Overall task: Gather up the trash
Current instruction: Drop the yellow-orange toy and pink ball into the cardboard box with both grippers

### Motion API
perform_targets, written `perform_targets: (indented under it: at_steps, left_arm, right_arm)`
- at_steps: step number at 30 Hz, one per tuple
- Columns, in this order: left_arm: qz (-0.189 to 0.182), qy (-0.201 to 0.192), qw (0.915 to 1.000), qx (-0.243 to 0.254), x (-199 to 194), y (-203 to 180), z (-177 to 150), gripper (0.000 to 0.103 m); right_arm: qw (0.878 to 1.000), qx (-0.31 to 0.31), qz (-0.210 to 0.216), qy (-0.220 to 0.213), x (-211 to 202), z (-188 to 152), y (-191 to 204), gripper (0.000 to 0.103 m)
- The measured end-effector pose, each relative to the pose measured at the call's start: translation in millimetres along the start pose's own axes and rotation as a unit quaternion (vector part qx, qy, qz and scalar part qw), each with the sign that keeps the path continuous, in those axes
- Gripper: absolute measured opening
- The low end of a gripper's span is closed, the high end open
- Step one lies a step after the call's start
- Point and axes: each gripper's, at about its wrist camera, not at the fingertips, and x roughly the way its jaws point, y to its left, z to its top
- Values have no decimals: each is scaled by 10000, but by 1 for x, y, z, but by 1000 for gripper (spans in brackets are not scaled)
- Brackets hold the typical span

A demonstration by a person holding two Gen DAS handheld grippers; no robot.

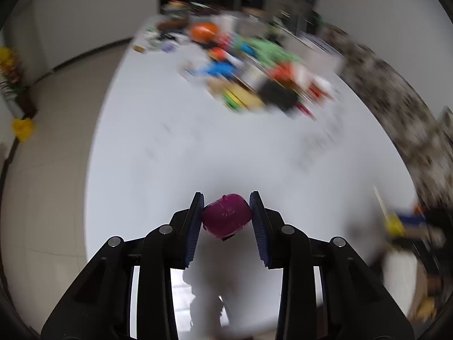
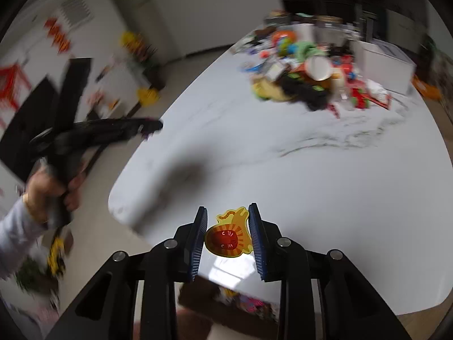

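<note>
In the left wrist view my left gripper (image 1: 226, 208) is shut on a round purple plastic ball-shaped piece (image 1: 226, 216), held above the white marble table (image 1: 170, 147). In the right wrist view my right gripper (image 2: 228, 226) is shut on a small yellow and orange-red sticker-like piece (image 2: 229, 238) with a cartoon face, above the near end of the table (image 2: 283, 170). The left gripper (image 2: 153, 127) also shows at the left of that view, blurred, held by a hand (image 2: 42, 195) in a white sleeve, out past the table's left edge.
A heap of mixed colourful clutter (image 1: 249, 68) lies at the far end of the table, seen too as the clutter pile (image 2: 311, 70) beside a white box (image 2: 385, 65). Tiled floor (image 1: 56, 141) lies left of the table. A brown box with colourful items (image 2: 240, 303) sits below the near edge.
</note>
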Motion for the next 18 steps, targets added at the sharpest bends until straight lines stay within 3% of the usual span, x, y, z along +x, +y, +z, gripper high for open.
perform_targets:
  at_steps: [3,7,9,14,15,16,17,18]
  left_arm:
    - [-302,438,9981,305,-11,-33,-58,33]
    - [-646,1191,9899,421,6,-64,-138,33]
    - [-845,1592,9836,107,33,-67,-173,33]
    - [-555,2244,9723,-341,117,-65,-235,34]
    - [-348,2309,9716,-371,133,-63,-246,39]
    - [9,2420,9695,-382,155,-61,-258,47]
    - [156,2550,9658,-439,172,-59,-268,65]
    - [300,2681,9616,-514,188,-57,-277,66]
  right_arm:
    - [9981,-437,131,421,5,-19,21,30]
    - [9917,-740,275,1016,17,-56,36,30]
    - [9871,-732,264,1396,34,-83,36,30]
    - [9792,-429,94,1979,92,-149,17,30]
    - [9787,-357,-14,2022,104,-161,12,33]
    - [9779,-268,-150,2067,116,-171,5,54]
    - [9760,-136,-340,2147,133,-185,-4,66]
    - [9754,-97,-509,2142,141,-193,-9,74]
